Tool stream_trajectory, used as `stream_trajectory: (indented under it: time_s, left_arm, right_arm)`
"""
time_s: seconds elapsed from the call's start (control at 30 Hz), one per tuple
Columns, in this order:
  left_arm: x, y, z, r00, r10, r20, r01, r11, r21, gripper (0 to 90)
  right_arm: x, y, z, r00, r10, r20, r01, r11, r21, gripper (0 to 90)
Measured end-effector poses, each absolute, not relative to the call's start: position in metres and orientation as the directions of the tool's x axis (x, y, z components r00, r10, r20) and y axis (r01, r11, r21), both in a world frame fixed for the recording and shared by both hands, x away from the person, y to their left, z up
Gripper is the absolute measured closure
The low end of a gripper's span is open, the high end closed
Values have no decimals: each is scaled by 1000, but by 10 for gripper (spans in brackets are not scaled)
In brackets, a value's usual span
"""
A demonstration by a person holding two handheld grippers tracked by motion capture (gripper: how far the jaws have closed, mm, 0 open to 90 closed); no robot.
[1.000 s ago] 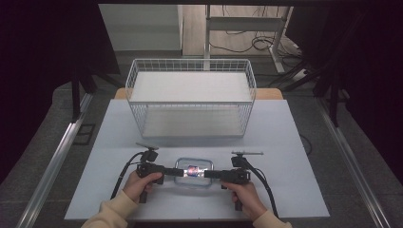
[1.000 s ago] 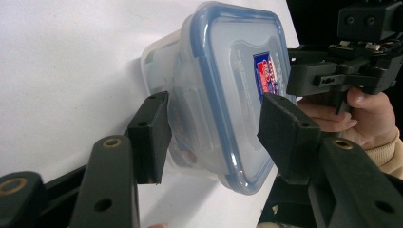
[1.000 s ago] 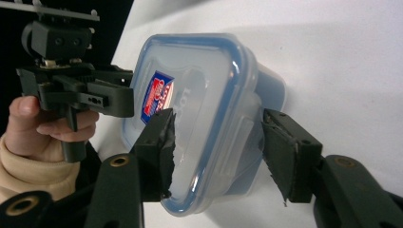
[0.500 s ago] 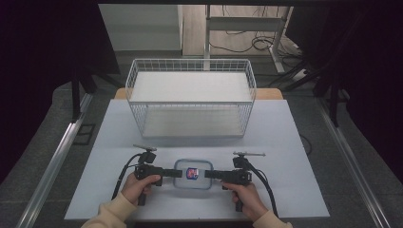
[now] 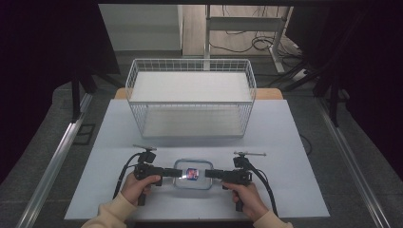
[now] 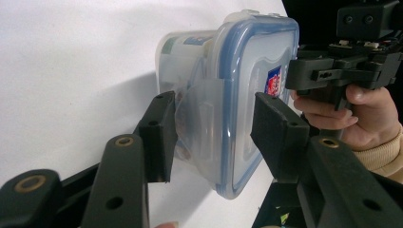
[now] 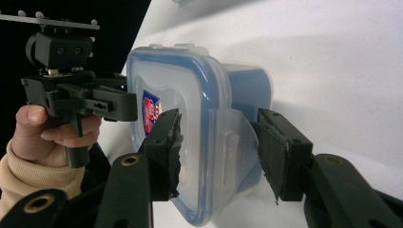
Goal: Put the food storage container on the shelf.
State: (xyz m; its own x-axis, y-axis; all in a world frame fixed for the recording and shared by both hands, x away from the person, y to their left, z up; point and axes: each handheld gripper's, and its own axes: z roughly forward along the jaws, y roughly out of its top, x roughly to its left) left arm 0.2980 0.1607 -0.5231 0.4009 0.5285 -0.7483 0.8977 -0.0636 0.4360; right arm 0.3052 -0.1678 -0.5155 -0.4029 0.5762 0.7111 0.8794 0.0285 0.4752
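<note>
The clear, square plastic food container with a blue-sealed snap lid [image 5: 192,174] lies flat on the white table [image 5: 285,142], at about six o'clock on its top, close to the person's edge. A small red-and-blue label [image 5: 192,173] sits at the centre of the lid.

At the container's nine o'clock side, the left gripper [image 5: 177,173] reaches in level. In the left gripper view, its two black jaws straddle the translucent side flap of the lid [image 6: 202,118]. One pad [image 6: 159,135] is against the flap and the container wall, the other [image 6: 275,133] lies over the lid face. These jaws have just been closing with the flap between them, and whether both pads now press is not clear.

At the three o'clock side, the right gripper [image 5: 209,174] comes in the same way. In the right gripper view, its jaws are clamped on the opposite lid flap [image 7: 233,137], with one pad [image 7: 166,147] on the lid top and the other [image 7: 275,156] against the flap's outer face.

Each gripper is held by a hand in a cream sleeve: left hand [image 5: 138,186], right hand [image 5: 246,194].

At twelve o'clock from the container, farther across the table, stands a white wire basket [image 5: 190,97], well apart from it.
</note>
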Motion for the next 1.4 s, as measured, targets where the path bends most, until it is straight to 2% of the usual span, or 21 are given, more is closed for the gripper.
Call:
stream_trajectory:
  time_s: [0.87,1.4]
  left_arm:
    - [305,162,-500,438,532,-725,874,-64,481,522]
    - [321,176,-443,494,527,-692,820,-19,572,532]
  right_arm:
    - [314,-169,-498,-451,556,698,855,44,517,522]
    - [337,-157,-439,-537,540,648,792,60,607,523]
